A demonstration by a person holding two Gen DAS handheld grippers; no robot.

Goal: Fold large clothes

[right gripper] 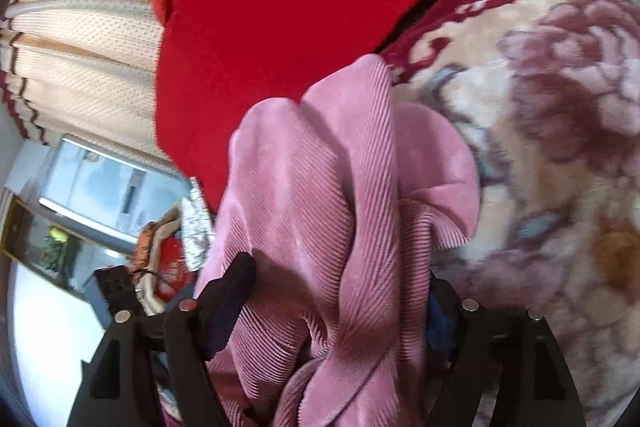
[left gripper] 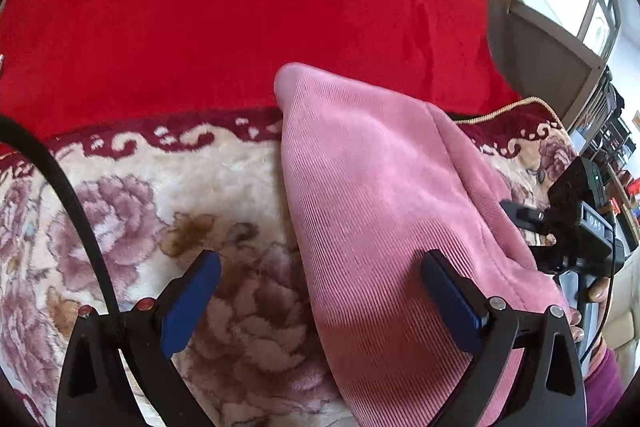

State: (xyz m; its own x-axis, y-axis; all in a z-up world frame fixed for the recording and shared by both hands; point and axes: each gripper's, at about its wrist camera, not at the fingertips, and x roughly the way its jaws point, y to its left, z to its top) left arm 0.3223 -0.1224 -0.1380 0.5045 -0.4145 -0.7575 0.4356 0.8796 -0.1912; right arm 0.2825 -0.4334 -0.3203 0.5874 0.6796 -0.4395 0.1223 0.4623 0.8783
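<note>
A pink corduroy garment [left gripper: 372,187] lies folded in a long band over a floral blanket [left gripper: 152,195]. My left gripper [left gripper: 320,267] is open just above the blanket, its right finger [left gripper: 448,287] over the garment's near end and its left finger [left gripper: 196,287] over the blanket. In the right wrist view the same garment [right gripper: 320,195] is bunched between my right gripper's [right gripper: 340,287] fingers, which stand wide with cloth filling the gap. The right gripper body [left gripper: 576,223] shows at the right edge of the left wrist view.
A red blanket [left gripper: 240,7] covers the far side of the bed. Beige curtains [right gripper: 80,47] and a window [right gripper: 112,183] lie beyond the bed's left side in the right wrist view. A black cable [left gripper: 72,195] crosses the left wrist view.
</note>
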